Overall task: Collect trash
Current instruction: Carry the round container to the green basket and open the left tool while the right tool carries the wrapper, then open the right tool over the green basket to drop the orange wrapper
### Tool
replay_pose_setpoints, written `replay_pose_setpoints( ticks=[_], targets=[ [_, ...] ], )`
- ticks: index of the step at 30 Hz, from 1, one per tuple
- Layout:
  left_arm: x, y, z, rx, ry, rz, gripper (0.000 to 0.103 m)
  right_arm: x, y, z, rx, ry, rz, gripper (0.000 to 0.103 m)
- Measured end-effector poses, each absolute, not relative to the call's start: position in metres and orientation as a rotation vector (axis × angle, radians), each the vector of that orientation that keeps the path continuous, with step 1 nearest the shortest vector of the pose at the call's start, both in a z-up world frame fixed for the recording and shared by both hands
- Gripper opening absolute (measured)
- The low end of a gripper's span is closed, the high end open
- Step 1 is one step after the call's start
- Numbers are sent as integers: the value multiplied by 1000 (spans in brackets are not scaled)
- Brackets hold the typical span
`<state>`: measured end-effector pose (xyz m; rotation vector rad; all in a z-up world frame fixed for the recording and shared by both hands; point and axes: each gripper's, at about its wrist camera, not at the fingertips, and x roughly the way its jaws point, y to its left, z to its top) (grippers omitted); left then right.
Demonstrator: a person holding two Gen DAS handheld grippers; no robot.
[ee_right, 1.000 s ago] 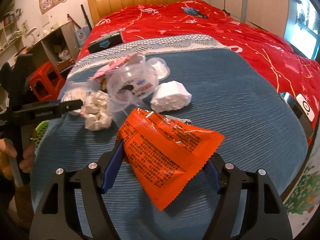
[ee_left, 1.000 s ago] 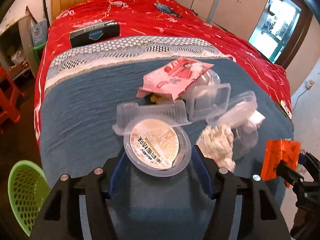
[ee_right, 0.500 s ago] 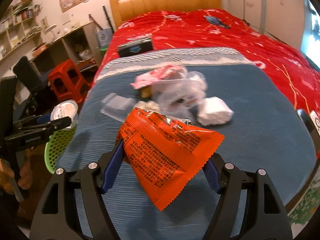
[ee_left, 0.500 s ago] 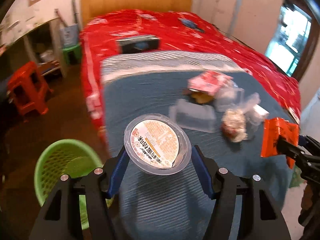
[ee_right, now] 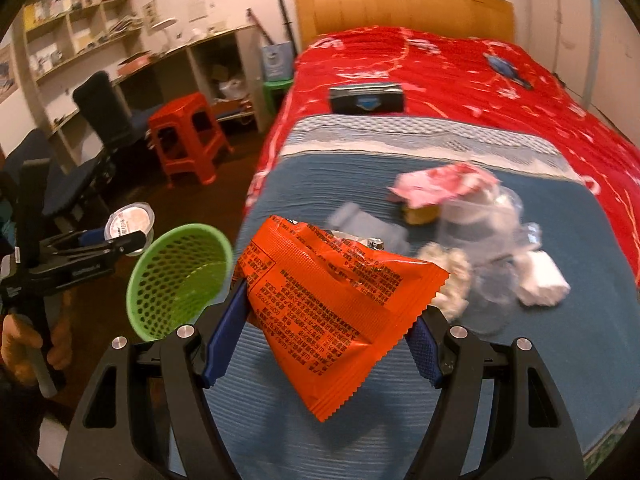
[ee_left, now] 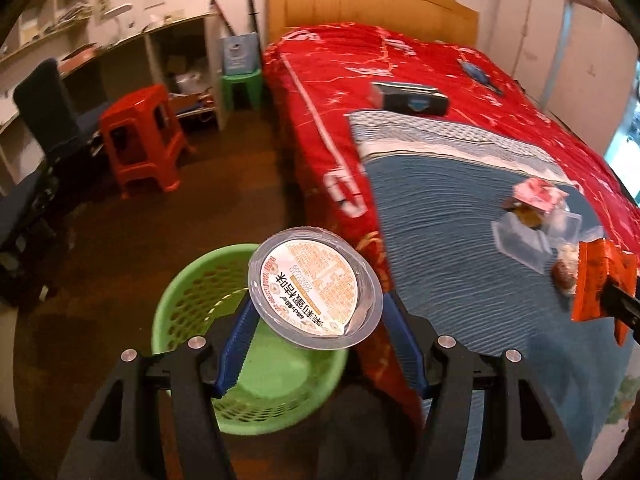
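My left gripper is shut on a round clear plastic cup with a printed lid and holds it above the green mesh basket on the floor beside the bed. My right gripper is shut on an orange snack wrapper over the blue blanket. The basket and the left gripper with the cup show at left in the right wrist view. More trash lies on the blanket: a pink wrapper, clear plastic containers, crumpled white tissue.
The bed has a red cover with a dark box on it. A red stool, a green stool, a dark chair and a desk with shelves stand on the brown floor at left.
My left gripper has swung left off the bed with the cup to above the green basket. My right gripper has turned left with the orange wrapper, bringing the basket into view.
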<state>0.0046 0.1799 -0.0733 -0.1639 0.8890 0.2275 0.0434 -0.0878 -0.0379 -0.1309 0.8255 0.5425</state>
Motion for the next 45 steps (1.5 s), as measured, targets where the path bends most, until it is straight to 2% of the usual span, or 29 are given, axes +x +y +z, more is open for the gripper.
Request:
replay_pose_setpoints(
  ticks=[22, 24, 26, 31, 45],
  targets=[
    [-14, 239, -90, -225, 911, 363, 62, 46, 4, -52, -216, 868, 677, 72],
    [-15, 245, -94, -234, 915, 369, 63, 47, 11, -54, -222, 871, 685, 72],
    [-16, 249, -96, -242, 916, 377, 69, 47, 19, -56, -228, 876, 692, 72],
    [-20, 259, -98, -259, 909, 396, 78, 50, 35, -60, -238, 886, 715, 72],
    [-48, 292, -95, -324, 878, 483, 85, 55, 110, -87, -256, 966, 816, 73]
  ],
)
